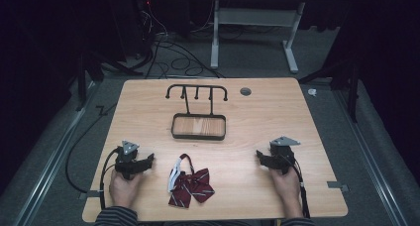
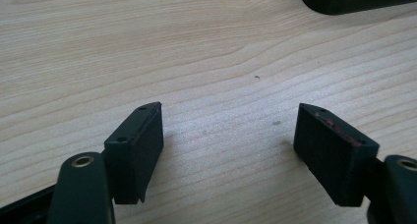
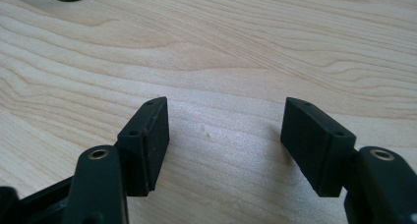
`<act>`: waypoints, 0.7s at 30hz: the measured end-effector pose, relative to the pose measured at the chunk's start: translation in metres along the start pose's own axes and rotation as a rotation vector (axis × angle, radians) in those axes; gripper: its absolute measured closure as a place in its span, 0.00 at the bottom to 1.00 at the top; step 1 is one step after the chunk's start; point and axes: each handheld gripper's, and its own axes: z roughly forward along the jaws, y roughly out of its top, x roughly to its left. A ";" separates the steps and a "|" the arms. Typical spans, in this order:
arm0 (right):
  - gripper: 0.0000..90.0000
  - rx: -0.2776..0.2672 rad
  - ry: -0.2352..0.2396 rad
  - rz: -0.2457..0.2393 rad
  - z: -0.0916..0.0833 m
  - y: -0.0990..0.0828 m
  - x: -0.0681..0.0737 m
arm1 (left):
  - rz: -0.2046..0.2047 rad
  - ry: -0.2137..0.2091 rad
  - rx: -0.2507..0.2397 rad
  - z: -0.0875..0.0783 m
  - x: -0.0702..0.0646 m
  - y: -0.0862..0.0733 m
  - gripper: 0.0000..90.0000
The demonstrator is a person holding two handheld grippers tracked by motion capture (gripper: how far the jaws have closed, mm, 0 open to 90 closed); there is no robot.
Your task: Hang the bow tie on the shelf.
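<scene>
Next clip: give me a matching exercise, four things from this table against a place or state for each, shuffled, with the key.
Things:
1. bow tie
2. rack
3. left gripper
4. right gripper

Places or states:
A. black, with hooks on top and a tray at its foot, at the middle of the table
B. dark red with stripes, lying flat near the front edge
C. jaws open over bare wood, just left of the bow tie
D. jaws open over bare wood, well off to the bow tie's right

Pairs: 1-B, 2-A, 3-C, 4-D
</scene>
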 end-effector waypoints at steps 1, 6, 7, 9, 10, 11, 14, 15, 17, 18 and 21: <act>0.41 -0.001 0.000 -0.002 0.000 0.000 0.000 | 0.000 -0.001 0.002 0.000 0.000 0.000 0.31; 0.40 -0.001 0.001 -0.004 0.000 0.000 0.000 | -0.002 -0.002 0.001 0.000 0.000 0.000 0.31; 0.40 -0.001 0.001 -0.004 0.000 0.000 0.000 | -0.002 -0.002 0.001 0.000 0.000 0.000 0.31; 0.40 0.000 0.001 -0.003 0.000 0.000 0.000 | 0.000 -0.009 0.003 -0.001 0.001 -0.001 0.31; 0.40 0.000 0.001 -0.003 0.000 0.000 0.000 | 0.000 -0.009 0.003 -0.001 0.001 -0.001 0.31; 0.40 -0.003 0.002 -0.004 0.000 0.000 0.000 | -0.001 -0.008 0.002 -0.001 0.001 -0.001 0.31; 0.40 -0.003 0.003 -0.003 0.000 0.000 0.000 | -0.006 -0.007 0.001 -0.002 0.001 -0.001 0.31; 0.40 -0.002 0.002 -0.003 0.000 0.000 0.000 | -0.006 -0.005 -0.002 -0.002 0.001 -0.001 0.31; 0.40 -0.002 0.002 -0.004 0.000 0.000 0.000 | -0.020 -0.006 0.005 -0.004 0.002 -0.001 0.34; 0.40 -0.001 0.002 -0.003 0.000 0.000 0.000 | -0.020 -0.006 0.005 -0.004 0.002 -0.001 0.34; 0.40 -0.001 0.002 -0.003 0.000 0.000 0.000 | -0.009 0.000 0.001 -0.003 0.001 -0.002 0.34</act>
